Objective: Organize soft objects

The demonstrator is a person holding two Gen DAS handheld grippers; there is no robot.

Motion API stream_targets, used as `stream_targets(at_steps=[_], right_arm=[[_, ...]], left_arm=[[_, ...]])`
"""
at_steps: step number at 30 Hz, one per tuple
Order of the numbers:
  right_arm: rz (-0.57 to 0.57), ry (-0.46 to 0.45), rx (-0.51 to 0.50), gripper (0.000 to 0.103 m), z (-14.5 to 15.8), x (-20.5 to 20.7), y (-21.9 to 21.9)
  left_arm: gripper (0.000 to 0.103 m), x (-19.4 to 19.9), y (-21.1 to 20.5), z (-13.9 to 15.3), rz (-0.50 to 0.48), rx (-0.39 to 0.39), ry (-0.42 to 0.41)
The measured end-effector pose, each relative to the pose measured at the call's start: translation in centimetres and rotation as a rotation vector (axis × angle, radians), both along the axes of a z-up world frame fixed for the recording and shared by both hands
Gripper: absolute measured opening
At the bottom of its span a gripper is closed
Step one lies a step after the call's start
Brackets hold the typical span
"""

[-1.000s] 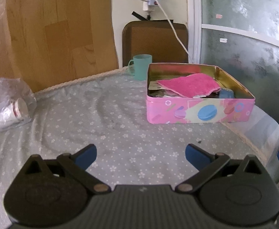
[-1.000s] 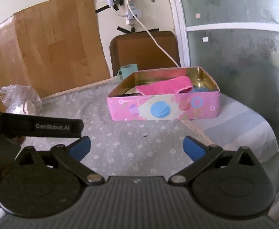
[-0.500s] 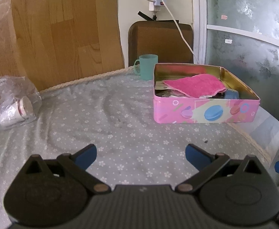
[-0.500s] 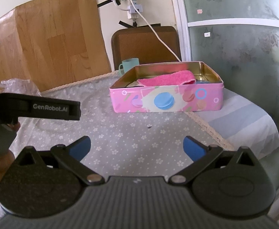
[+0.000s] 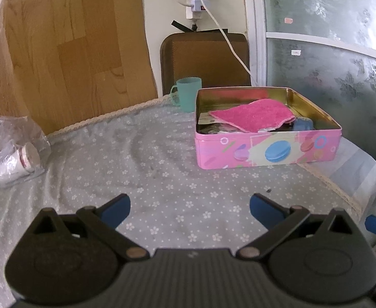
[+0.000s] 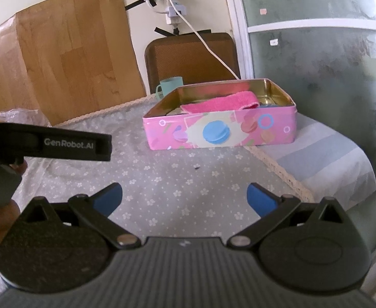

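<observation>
Left claw [image 5: 189, 208]: spread wide, blue fingertips [image 5: 116, 209] well apart, nothing held, hovering above the table [image 5: 141, 169] and its grey floral cloth. Right claw [image 6: 184, 200]: likewise spread wide, empty, above the same cloth; body of the left unit, lettered "GenRobot.AI", crossing the left side of the right wrist view.

Pink tin [image 5: 267, 151] standing open at the far right of the table, close to the right edge, well apart from both claws. Macaron print on its front wall. Seen also in the right wrist view [image 6: 221, 133], straight ahead of the right claw.

Pink towel [image 5: 252, 114] lying inside the tin, folded flat on top of other contents, one edge sloping down toward the right. Same towel in the right wrist view [image 6: 221, 104], showing just above the front wall. Blue soft item [image 5: 302, 124] in the tin just right of the towel, partly under it. Remaining contents beneath the towel too hidden to identify.

Teal mug [image 5: 188, 93] upright just behind the tin's far left corner, handle to the left; touching or not cannot be told. Clear plastic bag [image 5: 13, 151] with paper cups lying at the left of the table, well apart from the tin. Brown chair back [image 5: 203, 59] behind the mug. White cable [image 5: 229, 43] running down from the wall plug to behind the tin.
</observation>
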State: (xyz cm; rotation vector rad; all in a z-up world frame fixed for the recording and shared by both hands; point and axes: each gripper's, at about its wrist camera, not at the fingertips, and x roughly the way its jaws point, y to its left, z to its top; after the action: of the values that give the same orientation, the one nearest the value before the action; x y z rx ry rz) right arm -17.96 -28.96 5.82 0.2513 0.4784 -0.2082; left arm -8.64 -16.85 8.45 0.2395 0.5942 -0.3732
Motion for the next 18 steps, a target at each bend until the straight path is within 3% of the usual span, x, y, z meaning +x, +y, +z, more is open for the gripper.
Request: stream_targets(at_steps=[18], right_arm=[[-0.006,0.0,0.022,0.103,-0.48,-0.15,-0.36]], left_arm=[[0.103,-0.19,-0.66,-0.41,0.002,0.048,-0.023]])
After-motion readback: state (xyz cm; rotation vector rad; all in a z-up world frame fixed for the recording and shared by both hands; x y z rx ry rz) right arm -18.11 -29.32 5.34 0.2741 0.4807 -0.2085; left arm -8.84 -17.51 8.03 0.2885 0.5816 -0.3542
